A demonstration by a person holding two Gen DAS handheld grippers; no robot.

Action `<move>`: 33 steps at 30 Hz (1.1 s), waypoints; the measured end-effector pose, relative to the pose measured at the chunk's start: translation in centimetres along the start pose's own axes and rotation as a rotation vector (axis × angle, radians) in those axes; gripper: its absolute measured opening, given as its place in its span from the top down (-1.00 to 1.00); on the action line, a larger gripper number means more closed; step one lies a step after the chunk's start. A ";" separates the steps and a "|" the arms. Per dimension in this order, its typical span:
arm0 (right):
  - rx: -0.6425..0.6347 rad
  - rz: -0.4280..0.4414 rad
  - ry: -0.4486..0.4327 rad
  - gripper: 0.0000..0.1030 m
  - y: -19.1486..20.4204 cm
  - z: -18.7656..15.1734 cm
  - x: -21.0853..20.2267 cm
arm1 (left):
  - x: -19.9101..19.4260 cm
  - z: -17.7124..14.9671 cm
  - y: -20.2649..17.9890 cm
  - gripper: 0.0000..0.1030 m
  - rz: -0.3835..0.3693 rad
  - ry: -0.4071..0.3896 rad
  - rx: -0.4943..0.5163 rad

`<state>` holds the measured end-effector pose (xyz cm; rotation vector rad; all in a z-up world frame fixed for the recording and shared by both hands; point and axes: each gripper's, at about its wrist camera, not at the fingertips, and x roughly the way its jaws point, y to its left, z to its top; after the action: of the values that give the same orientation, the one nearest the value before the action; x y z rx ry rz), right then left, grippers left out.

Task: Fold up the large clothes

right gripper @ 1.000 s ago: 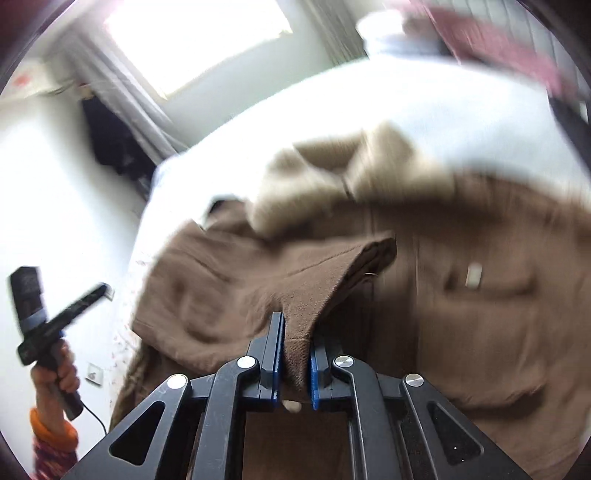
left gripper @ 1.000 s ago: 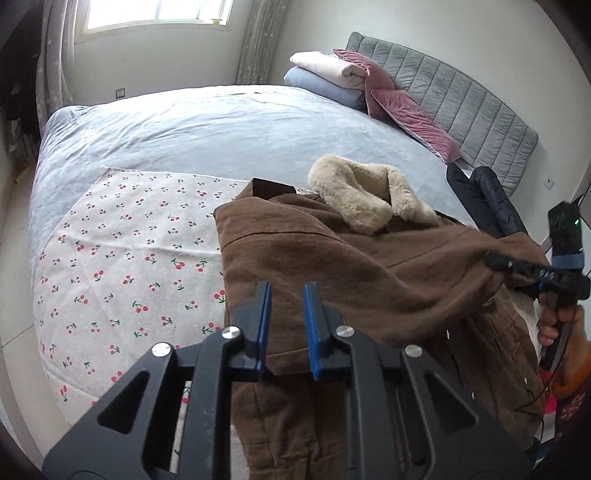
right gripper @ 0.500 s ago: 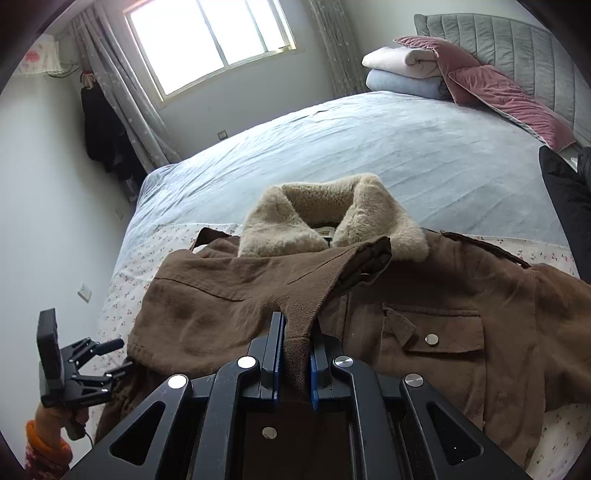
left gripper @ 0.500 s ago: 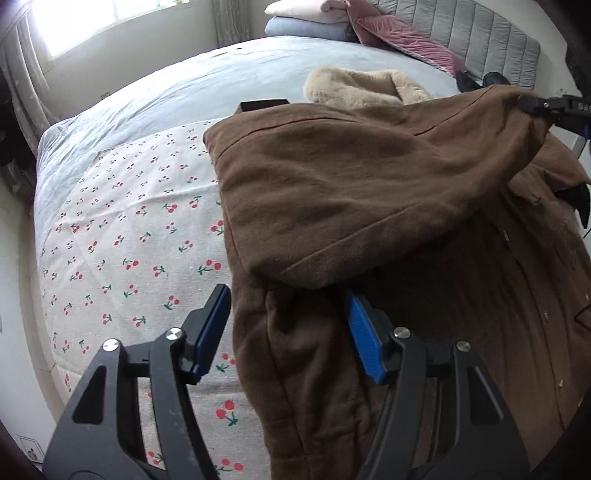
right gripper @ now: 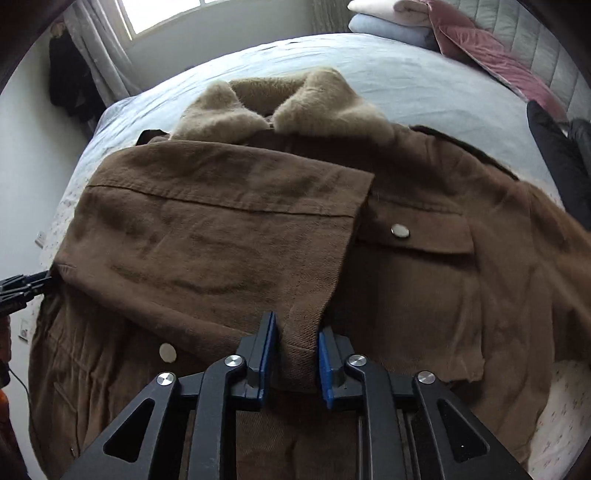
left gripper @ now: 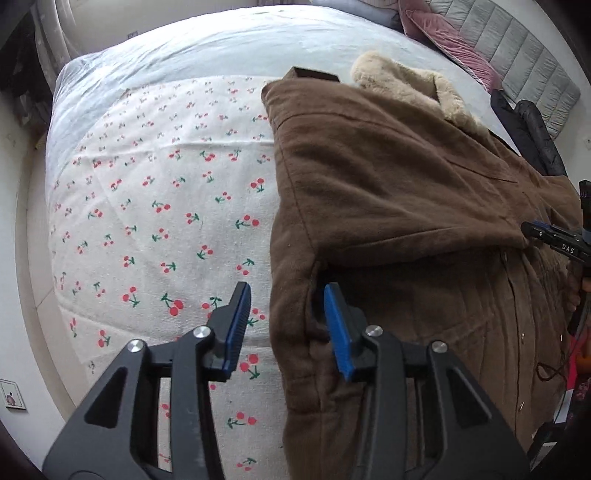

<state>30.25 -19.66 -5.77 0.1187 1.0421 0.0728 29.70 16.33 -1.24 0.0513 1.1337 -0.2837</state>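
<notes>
The right gripper (right gripper: 293, 356) sits low over the front of a brown jacket (right gripper: 424, 295), its two blue fingers (right gripper: 266, 354) standing on either side of the cuff end of a folded sleeve (right gripper: 221, 229). The jaws are parted around the cloth; a narrow gap shows on each side, so the cuff seems to lie loosely between them, not pinched. The left gripper (left gripper: 290, 326) is wide open, with nothing in it. Its right finger rests against the jacket's left side edge, just below where the folded sleeve leaves the body, and its left finger hangs over the cherry-print sheet (left gripper: 166, 221).

The jacket lies flat and face up on the bed (right gripper: 369, 74), its pale fur collar (right gripper: 280, 107) pointing away toward the headboard (left gripper: 517, 48) and its hem toward the person. The long axis of the jacket runs from near to far. The left sleeve lies crosswise over the chest, from the left shoulder to the middle, ending at the right gripper. A chest pocket with a metal snap (right gripper: 400, 230) shows to the right of it. The right sleeve spreads out to the right, not yet folded in. A dark garment (right gripper: 554, 155) lies beyond it, and pillows (right gripper: 424, 26) are stacked at the head of the bed.

The first sleeve fold looks done. The unfolded sleeve lies to the right, so the right gripper is the nearer one to take it.
</notes>
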 end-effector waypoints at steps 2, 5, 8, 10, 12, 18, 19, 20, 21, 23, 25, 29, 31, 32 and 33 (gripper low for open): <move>0.040 0.013 -0.010 0.12 -1.4 -0.4 -1.3 | -1.8 0.5 -1.0 0.00 -0.007 -0.045 0.029; 0.067 0.006 -0.037 0.07 -3.3 -0.8 -4.1 | -2.8 1.8 -2.5 -0.29 -0.022 -0.111 0.041; 0.117 -0.006 -0.088 -0.08 -5.7 -1.4 -7.4 | -1.4 2.8 -4.3 -0.33 -0.091 -0.131 0.036; 0.149 -0.022 -0.125 -0.19 -7.8 -2.0 -9.9 | 1.0 2.6 -5.2 -0.36 -0.105 -0.109 0.028; 0.173 -0.054 -0.150 -0.26 -9.8 -2.5 -11.9 | 4.3 1.6 -5.4 -0.37 -0.060 -0.023 0.020; 0.360 -0.149 -0.239 -0.32 -19.7 -4.8 -18.2 | 4.7 -0.4 -7.8 -0.38 0.034 -0.016 0.130; 0.403 -0.170 -0.259 -0.32 -21.5 -5.3 -19.1 | 4.0 -0.5 -7.8 -0.38 0.003 -0.015 0.103; 0.442 -0.192 -0.277 -0.34 -23.2 -5.8 -20.1 | 3.1 -0.7 -7.8 -0.38 -0.026 -0.029 0.070; 0.480 -0.213 -0.292 -0.38 -24.7 -6.2 -20.8 | 2.2 -0.9 -7.8 -0.38 -0.042 -0.044 0.044; 0.566 -0.263 -0.313 -0.40 -28.1 -7.2 -22.3 | 0.2 -1.4 -7.8 -0.46 -0.044 -0.073 0.008; 0.635 -0.293 -0.347 -0.40 -30.9 -8.1 -23.8 | -2.0 -2.0 -7.6 -0.66 -0.018 -0.126 -0.049; 0.752 -0.313 -0.408 -0.40 -34.7 -9.7 -25.3 | -5.0 -3.3 -7.6 -0.74 -0.002 -0.199 -0.137; 0.793 -0.316 -0.428 -0.40 -36.3 -10.1 -25.6 | -5.6 -3.8 -7.9 -0.78 -0.002 -0.221 -0.177; 0.813 -0.317 -0.430 -0.40 -37.0 -10.3 -25.6 | -5.7 -3.8 -8.0 -0.79 -0.003 -0.229 -0.192; 0.841 -0.316 -0.429 -0.40 -37.8 -10.4 -25.4 | -5.7 -4.1 -8.2 -0.79 -0.008 -0.236 -0.203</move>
<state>8.61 -59.41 5.75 0.6976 0.5943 -0.6604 21.78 10.35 3.01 -0.1620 0.9233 -0.1751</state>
